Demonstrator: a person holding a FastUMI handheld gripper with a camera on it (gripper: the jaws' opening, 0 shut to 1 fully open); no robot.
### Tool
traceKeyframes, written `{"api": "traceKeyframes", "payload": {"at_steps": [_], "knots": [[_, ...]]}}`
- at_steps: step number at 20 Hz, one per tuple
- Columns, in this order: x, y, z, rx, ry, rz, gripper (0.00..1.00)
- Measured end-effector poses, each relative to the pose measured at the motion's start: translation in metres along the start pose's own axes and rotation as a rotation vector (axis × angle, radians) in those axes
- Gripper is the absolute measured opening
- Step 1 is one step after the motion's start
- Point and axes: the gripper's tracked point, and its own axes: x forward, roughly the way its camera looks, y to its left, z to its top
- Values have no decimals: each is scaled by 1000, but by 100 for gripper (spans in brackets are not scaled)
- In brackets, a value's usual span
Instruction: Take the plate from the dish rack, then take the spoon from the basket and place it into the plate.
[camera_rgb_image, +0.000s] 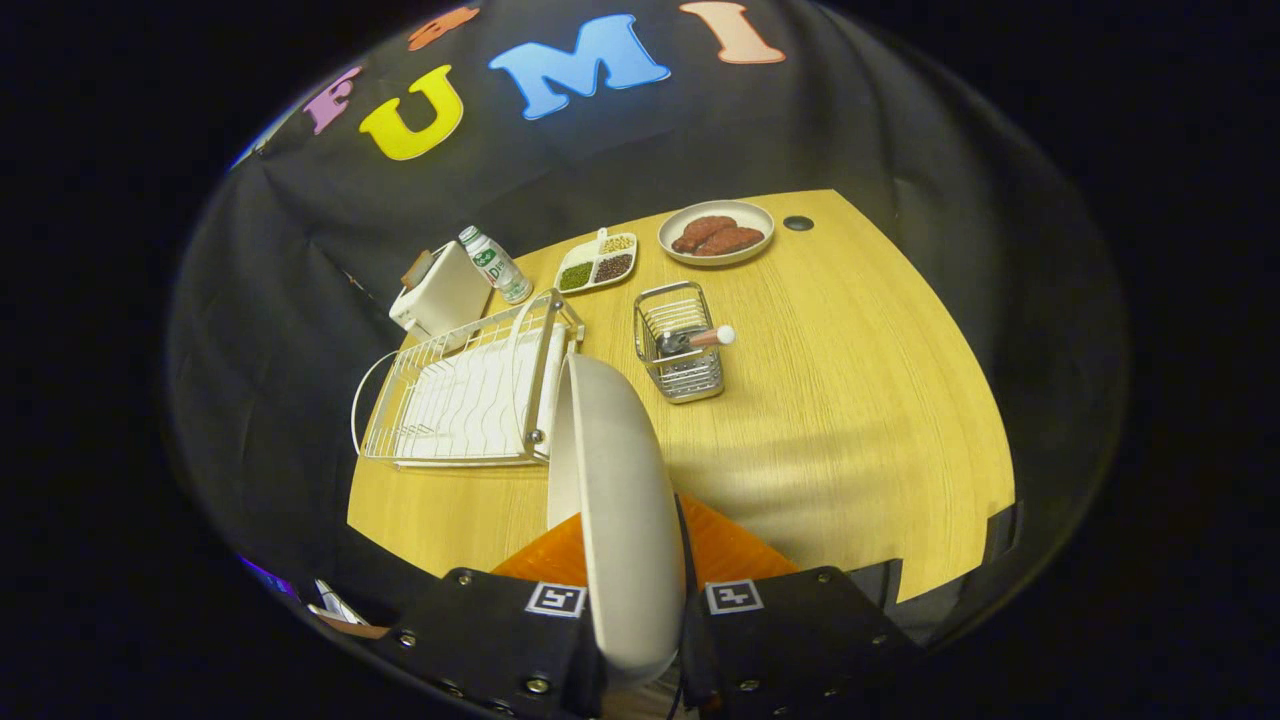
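One step of two looks done: the tongs (640, 640) are closed on the white plate (615, 500), gripped edge-on between both fingers and lifted clear of the dish rack (455, 400), which sits just ahead to the left. Putting the plate on the surface (850, 420) and fetching the spoon (700, 338), lying in the wire basket (680, 355) further ahead, remain. The bottle (495, 265) beyond the rack carries a label too small to read.

Spoon (692, 339) bowl hidden inside basket (680, 357).
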Motion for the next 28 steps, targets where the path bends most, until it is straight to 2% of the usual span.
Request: {"api": "traceKeyframes", "payload": {"at_steps": [2, 6, 10, 13, 16, 18, 19, 22, 23, 26, 28], "knots": [[14, -7, -9, 77, -11, 43, 29], [49, -29, -22, 154, -43, 69, 29], [73, -26, -27, 265, -60, 204, 29], [92, -37, -32, 234, -69, 219, 29], [111, -52, -42, 202, -51, 182, 30], [102, -63, -38, 209, -61, 167, 33], [98, -70, -39, 197, -60, 153, 44], [82, -99, -30, 126, -88, 59, 52], [71, -102, -20, 86, -138, 48, 62], [23, -115, 34, -144, -387, -30, 62], [-9, -108, 65, -245, -511, -62, 62]]}}
